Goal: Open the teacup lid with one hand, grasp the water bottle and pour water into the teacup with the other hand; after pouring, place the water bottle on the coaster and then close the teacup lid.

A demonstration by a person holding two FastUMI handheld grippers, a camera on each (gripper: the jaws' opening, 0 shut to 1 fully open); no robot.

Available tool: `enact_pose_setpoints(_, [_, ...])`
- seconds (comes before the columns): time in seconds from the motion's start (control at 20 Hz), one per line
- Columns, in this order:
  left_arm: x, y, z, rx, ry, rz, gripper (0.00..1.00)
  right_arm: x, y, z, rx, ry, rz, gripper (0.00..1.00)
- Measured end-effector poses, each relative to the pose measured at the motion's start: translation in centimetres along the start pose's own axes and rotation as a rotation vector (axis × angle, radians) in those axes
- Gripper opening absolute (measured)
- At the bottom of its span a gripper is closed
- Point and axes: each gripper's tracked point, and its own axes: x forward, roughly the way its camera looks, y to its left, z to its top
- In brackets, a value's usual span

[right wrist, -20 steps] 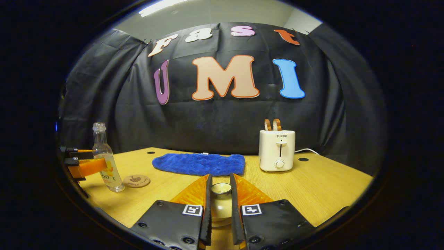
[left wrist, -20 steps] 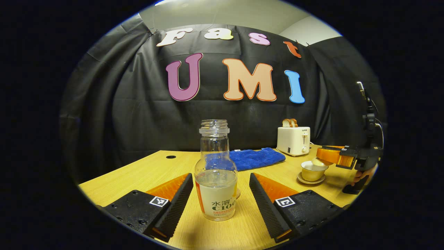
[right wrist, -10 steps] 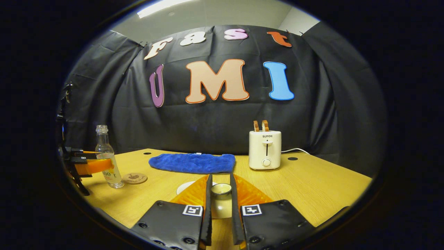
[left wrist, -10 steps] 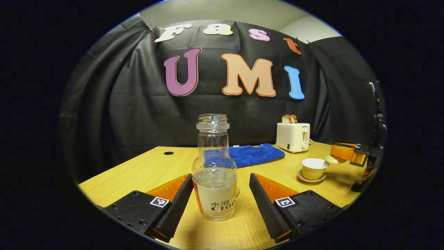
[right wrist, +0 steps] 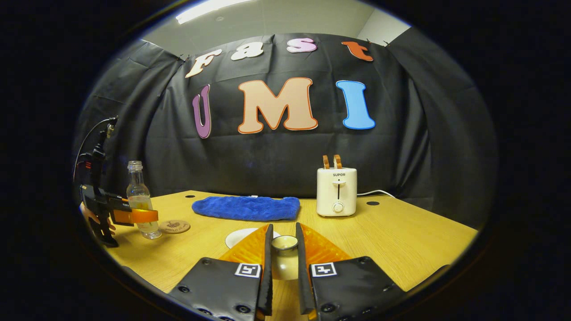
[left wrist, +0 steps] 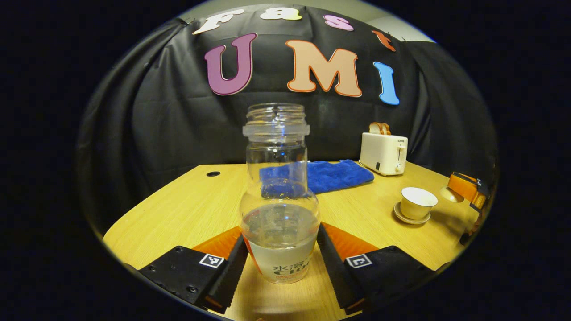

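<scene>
Bottle (left wrist: 280,209) half-full — teacup (left wrist: 417,203) uncovered.

In the left gripper view, we cannot tell whether the fingers (left wrist: 229,272) press the water bottle (left wrist: 279,209), whose base hides the coaster. In the right gripper view, the teacup lid (right wrist: 284,256) is mostly hidden between the fingers (right wrist: 266,267), and the coaster (right wrist: 174,226) print is too small to read.

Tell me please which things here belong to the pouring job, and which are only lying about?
For the job: water bottle between the left gripper fingers; open teacup on its saucer; teacup lid held in the right gripper; coaster.

Lying about: blue cloth; toaster with bread.
</scene>
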Motion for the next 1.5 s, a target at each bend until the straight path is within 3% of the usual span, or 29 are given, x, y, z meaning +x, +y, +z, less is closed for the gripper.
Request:
enact_pose_setpoints(0.15, [0.4, -0.2, -0.6, 0.011, 0.038, -0.007, 0.75, 0.0, -0.3, 0.1, -0.002, 0.0, -0.017, 0.26])
enact_pose_setpoints(0.45, [0.4, -0.5, -0.5, 0.022, 0.033, -0.018, 0.7, -0.2, -0.4, 0.0, -0.002, -0.001, -0.022, 0.27])
enact_pose_setpoints(0.8, [0.6, -1.5, 1.0, 0.158, 0.022, -0.03, 0.67, -0.5, -1.2, 0.1, -0.002, -0.001, -0.043, 0.27])
enact_pose_setpoints(1.2, [1.5, -4.1, 4.4, 0.551, 0.013, -0.002, 0.67, -0.8, -2.9, 0.1, -0.003, 0.0, -0.06, 0.27])
enact_pose_setpoints(1.5, [3.3, -4.6, 5.2, 0.926, 0.051, 0.092, 0.67, -1.1, -5.4, 0.3, -0.005, -0.002, -0.108, 0.27])
